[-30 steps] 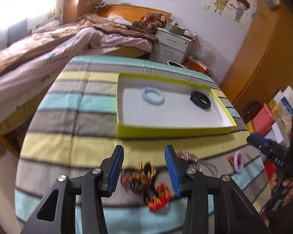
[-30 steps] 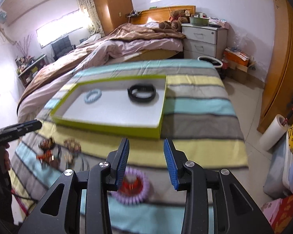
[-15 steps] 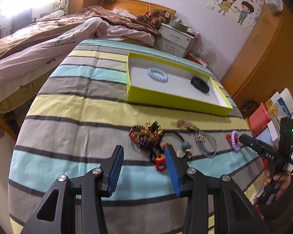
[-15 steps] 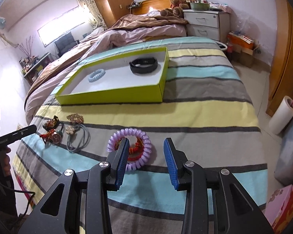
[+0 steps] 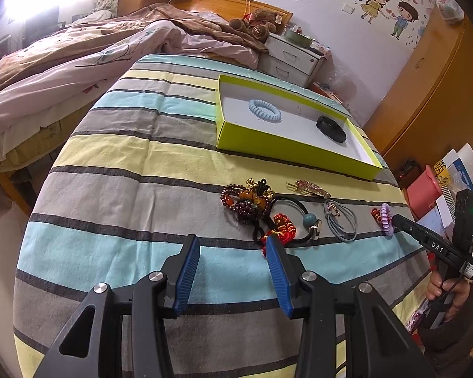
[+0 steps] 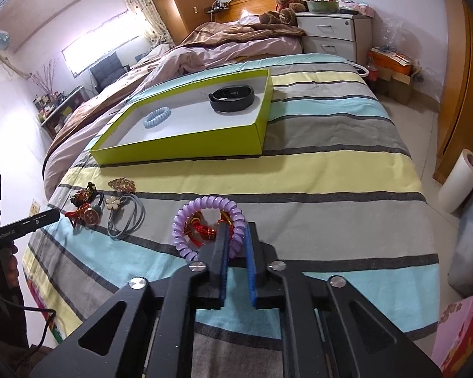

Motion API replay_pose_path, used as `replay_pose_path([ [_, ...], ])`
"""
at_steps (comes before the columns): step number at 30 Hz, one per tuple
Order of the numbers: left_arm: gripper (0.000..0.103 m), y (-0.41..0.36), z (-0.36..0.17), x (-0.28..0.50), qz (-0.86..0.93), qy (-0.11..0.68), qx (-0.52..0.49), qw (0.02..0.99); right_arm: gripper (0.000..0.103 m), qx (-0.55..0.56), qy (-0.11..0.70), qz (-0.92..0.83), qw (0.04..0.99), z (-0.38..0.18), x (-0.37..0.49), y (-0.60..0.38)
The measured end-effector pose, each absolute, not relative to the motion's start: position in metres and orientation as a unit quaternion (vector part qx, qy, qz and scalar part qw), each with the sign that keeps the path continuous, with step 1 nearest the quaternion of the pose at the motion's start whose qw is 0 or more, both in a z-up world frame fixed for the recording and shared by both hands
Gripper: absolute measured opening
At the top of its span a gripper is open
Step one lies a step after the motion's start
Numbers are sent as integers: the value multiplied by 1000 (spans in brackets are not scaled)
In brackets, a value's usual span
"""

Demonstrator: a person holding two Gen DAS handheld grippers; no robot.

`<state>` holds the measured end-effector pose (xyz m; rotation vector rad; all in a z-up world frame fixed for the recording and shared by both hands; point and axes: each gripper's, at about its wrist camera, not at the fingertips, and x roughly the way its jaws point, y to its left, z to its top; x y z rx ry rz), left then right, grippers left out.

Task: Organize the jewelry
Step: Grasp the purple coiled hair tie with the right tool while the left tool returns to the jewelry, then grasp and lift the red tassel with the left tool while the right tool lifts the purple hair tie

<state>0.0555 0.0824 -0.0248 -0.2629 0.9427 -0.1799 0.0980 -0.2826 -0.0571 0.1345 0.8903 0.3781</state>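
right gripper (image 6: 235,236): clamping near edge of purple hair tie (image 6: 208,226)
left gripper (image 5: 233,252): hanging open, gripping nothing
box (image 6: 179,149): sitting far, holding blue tie (image 6: 157,117), black band (image 6: 232,98)

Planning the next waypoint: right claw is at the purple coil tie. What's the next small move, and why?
Probably lift straight up a little. The right claw is shut on the purple coil hair tie, which lies on the striped bedspread with a red knotted cord inside its ring. A short lift would show whether the cord comes along before heading to the green tray.
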Motion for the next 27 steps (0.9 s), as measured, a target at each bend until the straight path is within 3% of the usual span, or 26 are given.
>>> replay_pose_path([
  [12,43,72,-25,57,-90,455,-118,878,1,69,433,179,881,-58,101,-291],
  [17,43,67,-24,61,-92,458,-113,877,18,60,437,182,879,-57,108,-288],
  [24,43,65,-24,66,-96,459,-107,877,23,46,439,198,875,-52,119,-280],
  [27,43,65,-26,67,-96,462,-110,875,31,15,453,206,867,-58,126,-268],
])
